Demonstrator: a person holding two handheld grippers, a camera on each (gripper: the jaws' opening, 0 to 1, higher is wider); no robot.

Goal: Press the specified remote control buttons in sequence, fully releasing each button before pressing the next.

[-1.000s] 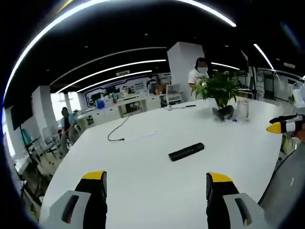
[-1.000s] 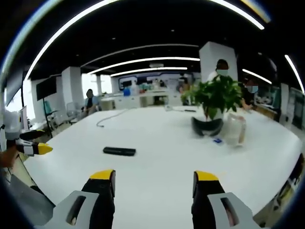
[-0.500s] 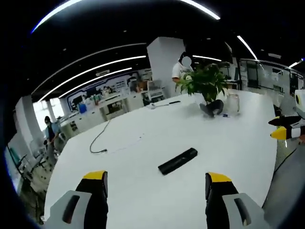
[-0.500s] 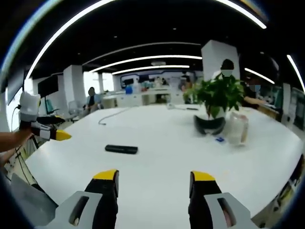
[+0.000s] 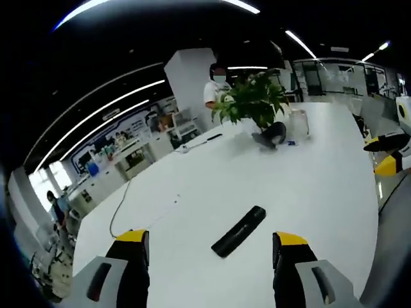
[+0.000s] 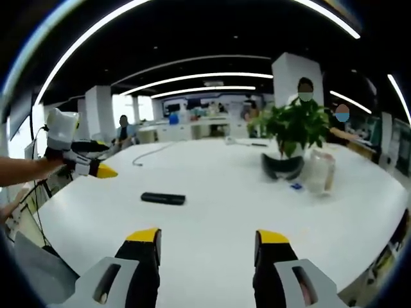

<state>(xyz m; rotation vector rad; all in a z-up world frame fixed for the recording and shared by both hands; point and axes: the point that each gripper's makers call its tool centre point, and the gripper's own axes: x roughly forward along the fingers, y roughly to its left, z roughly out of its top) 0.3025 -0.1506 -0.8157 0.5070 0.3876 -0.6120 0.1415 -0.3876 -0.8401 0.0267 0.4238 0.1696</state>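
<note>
A slim black remote control (image 5: pixel 239 231) lies flat on the white table (image 5: pixel 308 186), slanted, just beyond and between my left gripper's jaws. My left gripper (image 5: pixel 211 239) is open and holds nothing. From the right gripper view the remote (image 6: pixel 163 198) lies left of centre, well ahead of my open, empty right gripper (image 6: pixel 207 236). The left gripper (image 6: pixel 101 160) hangs over the table's left edge there, held by a hand, up and left of the remote and apart from it. The right gripper (image 5: pixel 387 155) enters the left gripper view at the right edge.
A potted green plant (image 6: pixel 295 125) stands at the far side with a dark headset (image 6: pixel 280 168) and a clear jar (image 6: pixel 318 173) beside it. A thin cable (image 5: pixel 119 208) trails across the far left. People stand behind the plant (image 5: pixel 253 102).
The left gripper has moved in over the table toward the remote, which now sits closer and lower in its view. The right gripper has barely moved. The remote lies where it was.
</note>
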